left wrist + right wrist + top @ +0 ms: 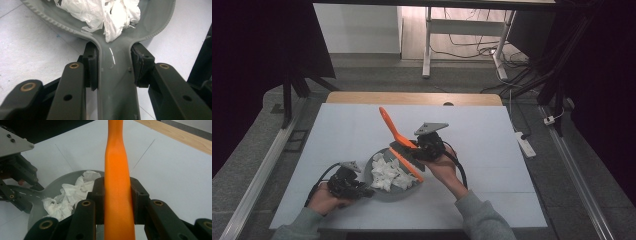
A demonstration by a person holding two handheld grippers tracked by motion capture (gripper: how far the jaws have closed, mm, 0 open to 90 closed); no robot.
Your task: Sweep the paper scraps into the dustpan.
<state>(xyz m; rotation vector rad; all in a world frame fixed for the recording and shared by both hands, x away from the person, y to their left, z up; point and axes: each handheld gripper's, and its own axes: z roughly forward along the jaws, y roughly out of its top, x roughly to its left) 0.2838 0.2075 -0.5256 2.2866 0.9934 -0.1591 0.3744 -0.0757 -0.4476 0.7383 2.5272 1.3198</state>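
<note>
Grey dustpan point(117, 75) handle clamped in left gripper point(113, 67); orange brush point(117, 195) handle clenched in right gripper point(117, 200), tilted above crumpled paper point(387, 174).

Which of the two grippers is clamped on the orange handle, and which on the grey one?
The right gripper grips the orange brush handle. The left gripper grips the grey dustpan by its handle; white crumpled paper lies in the pan.

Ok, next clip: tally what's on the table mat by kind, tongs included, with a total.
Grey dustpan: 1
Orange brush: 1
Heap of crumpled white paper in the dustpan: 1 (pieces too tangled to count)
Hand-held tongs: 2, left tongs shut on the dustpan handle, right tongs shut on the brush handle
Total: 5
</note>
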